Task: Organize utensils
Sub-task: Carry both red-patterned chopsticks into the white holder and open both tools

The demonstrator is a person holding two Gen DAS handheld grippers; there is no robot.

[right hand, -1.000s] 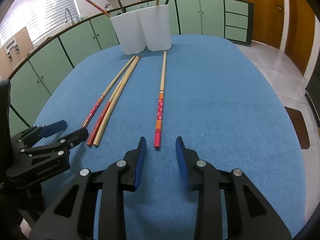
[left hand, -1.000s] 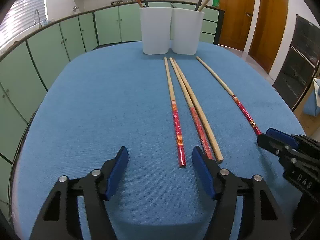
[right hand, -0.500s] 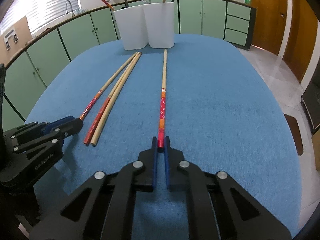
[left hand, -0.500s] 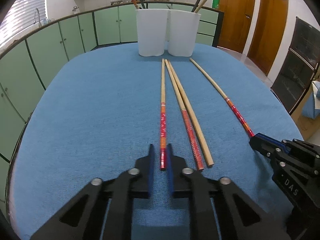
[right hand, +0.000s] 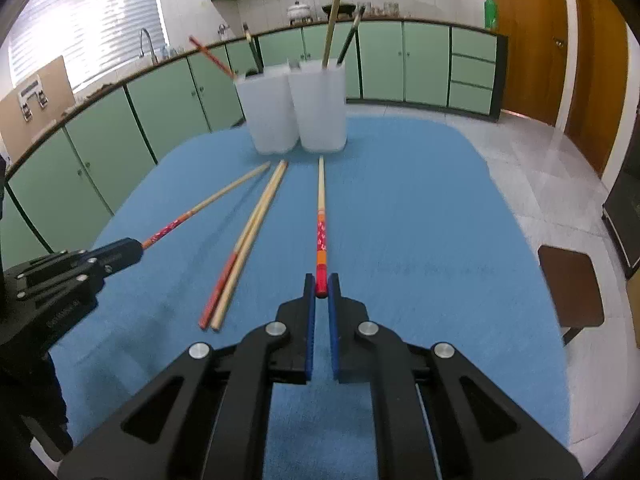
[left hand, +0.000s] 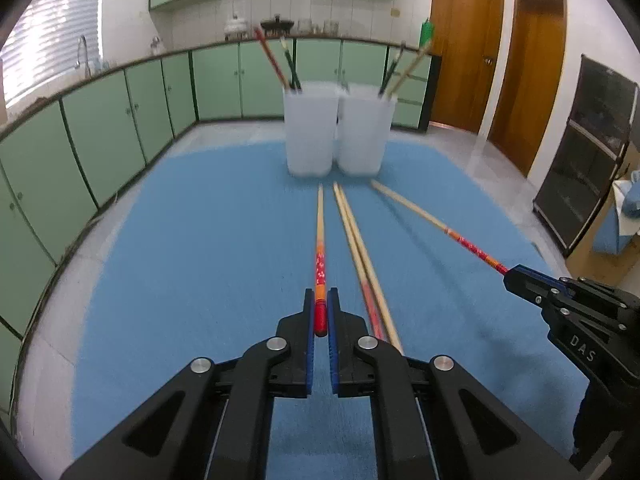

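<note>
My left gripper (left hand: 320, 304) is shut on the red end of a red-patterned chopstick (left hand: 320, 240), lifted off the blue cloth. My right gripper (right hand: 321, 286) is shut on the red end of a second red-patterned chopstick (right hand: 321, 216), also raised. Each gripper shows in the other's view, the right one (left hand: 516, 276) and the left one (right hand: 132, 250). Two more chopsticks (left hand: 360, 248) lie side by side on the cloth between them, also seen in the right wrist view (right hand: 248, 236). Two white holders (left hand: 336, 132) with several utensils stand at the far end.
The blue cloth (left hand: 200, 240) covers a table with rounded edges. Green kitchen cabinets (left hand: 100, 128) run behind and to the left. Wooden doors (left hand: 500, 60) and a dark cabinet (left hand: 580, 152) stand to the right. A brown stool (right hand: 572, 292) sits beside the table.
Both grippers closed from open onto the red ends of their chopsticks, then lifted them; the table now sits lower and farther in both views.
</note>
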